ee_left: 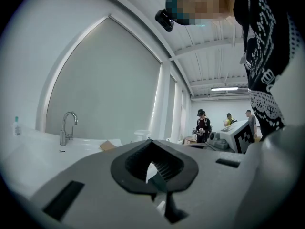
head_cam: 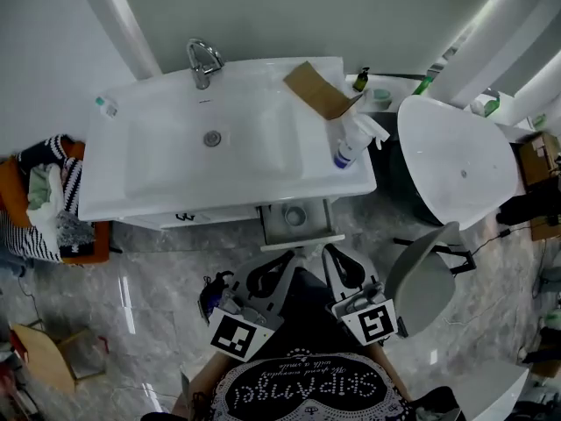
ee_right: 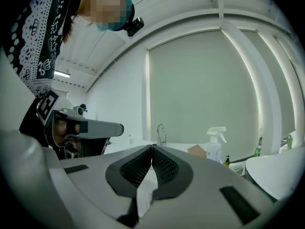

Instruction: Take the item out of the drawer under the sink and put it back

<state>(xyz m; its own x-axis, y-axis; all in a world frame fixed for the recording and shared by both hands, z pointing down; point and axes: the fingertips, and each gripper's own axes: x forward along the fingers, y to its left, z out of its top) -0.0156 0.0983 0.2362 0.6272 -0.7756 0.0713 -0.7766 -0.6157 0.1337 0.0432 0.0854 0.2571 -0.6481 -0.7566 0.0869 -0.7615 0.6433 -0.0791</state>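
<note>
Under the sink, the open drawer holds a round item.
Only the head view shows it; the gripper views show the tap instead. The left gripper and right gripper have jaws pressed together on nothing.

Glossy white sink, shiny metal faucet, matt brown cardboard, polished stone-look floor

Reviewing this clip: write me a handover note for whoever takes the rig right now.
Left gripper: shut, empty. Right gripper: shut, empty. Both held level, short of the sink.
Drawer under the sink: open, round item inside.
Done: drawer opened. Whether the item has been out already, cannot tell.
To do: if not, lift it out, put it back.
</note>
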